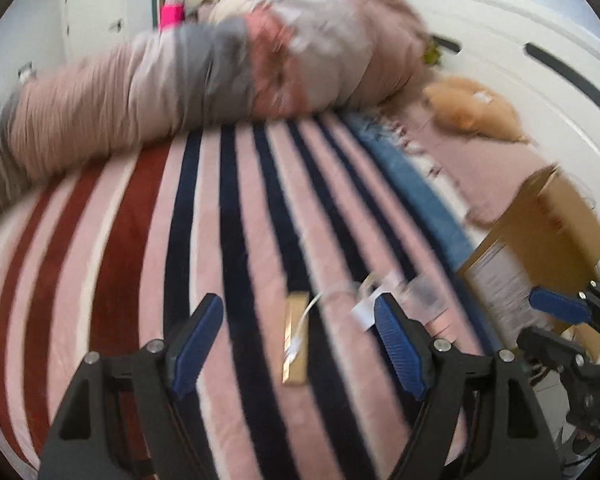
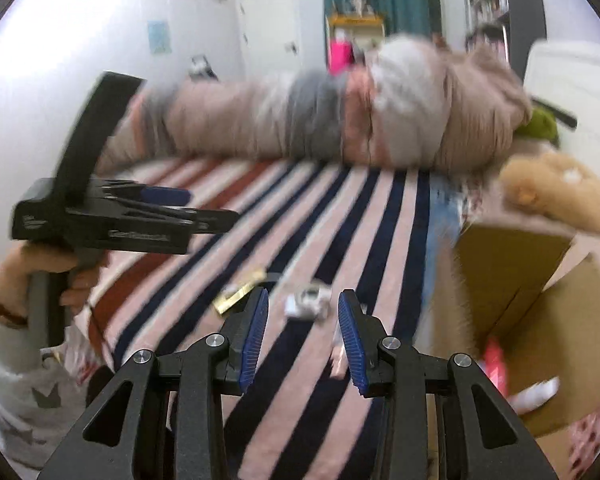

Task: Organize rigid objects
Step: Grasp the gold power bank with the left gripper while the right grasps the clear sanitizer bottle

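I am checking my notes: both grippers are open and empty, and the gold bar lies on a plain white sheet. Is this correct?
Not quite. The gold bar lies on a striped blanket of pink, navy and dark red, not a plain white sheet; the left wrist view shows it. The left gripper and right gripper are indeed open and empty.

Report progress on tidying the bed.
Possibly done: something pink and white shows in the cardboard box. In hand: nothing; left gripper and right gripper are open and empty. Left: gold flat box and small clear packet lie on the striped blanket.
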Demonstrator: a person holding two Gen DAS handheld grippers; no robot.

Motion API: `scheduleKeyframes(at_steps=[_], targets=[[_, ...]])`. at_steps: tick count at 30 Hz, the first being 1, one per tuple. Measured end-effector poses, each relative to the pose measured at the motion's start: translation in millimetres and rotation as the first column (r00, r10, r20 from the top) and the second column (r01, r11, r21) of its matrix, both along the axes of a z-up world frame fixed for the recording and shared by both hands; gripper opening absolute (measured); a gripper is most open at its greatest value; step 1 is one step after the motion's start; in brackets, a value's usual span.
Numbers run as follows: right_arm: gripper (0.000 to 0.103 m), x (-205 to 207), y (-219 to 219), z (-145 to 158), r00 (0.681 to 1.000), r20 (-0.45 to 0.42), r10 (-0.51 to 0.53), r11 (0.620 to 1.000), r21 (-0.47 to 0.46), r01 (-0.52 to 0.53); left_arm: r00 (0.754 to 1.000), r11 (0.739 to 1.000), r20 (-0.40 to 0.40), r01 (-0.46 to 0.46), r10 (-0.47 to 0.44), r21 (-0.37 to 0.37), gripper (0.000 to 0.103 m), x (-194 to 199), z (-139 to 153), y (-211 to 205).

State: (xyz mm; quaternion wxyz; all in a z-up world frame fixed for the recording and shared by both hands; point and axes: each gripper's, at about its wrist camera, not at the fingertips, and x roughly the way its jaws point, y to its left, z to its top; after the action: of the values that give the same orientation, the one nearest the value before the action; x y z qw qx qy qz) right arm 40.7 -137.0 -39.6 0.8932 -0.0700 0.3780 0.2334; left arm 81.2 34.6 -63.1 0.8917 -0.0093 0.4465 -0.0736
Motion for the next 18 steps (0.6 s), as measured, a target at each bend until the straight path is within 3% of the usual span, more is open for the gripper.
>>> scheduleKeyframes(at_steps=[2,7,9,12,14,16,17,18], targets=[[0.038,10,5,-28,0.998,-0.05,-0.035,0.999,-0.032,0.033,0.999,1.0,-0.052,-0.015,0.014,-0.017,0.075,2,-30,10],[0.038,40,5,-93,0.982,-0.115,-0.148,0.982,-0.133,0.132,0.991,0.999,-0.132,0.005,-0.012,-0.05,0.074,2,-79,9],[0.038,51,3,-107,0.975,-0.139,-0.171,0.979,-0.135,0.152,0.988,0.998,-0.152,0.024,-0.034,-0.066,0.068,5,-92,4],[0.038,60,1,-118,0.971,-0.147,-0.188,0.977,-0.129,0.17,0.99,0.999,-0.141,0.004,-0.011,-0.047,0.054,13,-103,1],[0.038,68,0,-123,0.97,-0.149,-0.19,0.978,-0.112,0.175,0.992,0.999,-0.124,-0.008,0.003,-0.042,0.034,16,-103,1],[0.037,73,-1,-128,0.973,-0.136,-0.187,0.978,-0.115,0.172,0.992,0.998,-0.125,0.002,-0.009,-0.056,0.021,16,-101,3],[0.027,73,0,-130,0.974,-0.138,-0.181,0.979,-0.119,0.165,0.991,0.998,-0.129,0.015,-0.023,-0.059,0.016,14,-100,3],[0.027,74,1,-132,0.974,-0.137,-0.18,0.979,-0.121,0.164,0.991,0.999,-0.131,0.023,-0.029,-0.046,0.015,12,-99,4]])
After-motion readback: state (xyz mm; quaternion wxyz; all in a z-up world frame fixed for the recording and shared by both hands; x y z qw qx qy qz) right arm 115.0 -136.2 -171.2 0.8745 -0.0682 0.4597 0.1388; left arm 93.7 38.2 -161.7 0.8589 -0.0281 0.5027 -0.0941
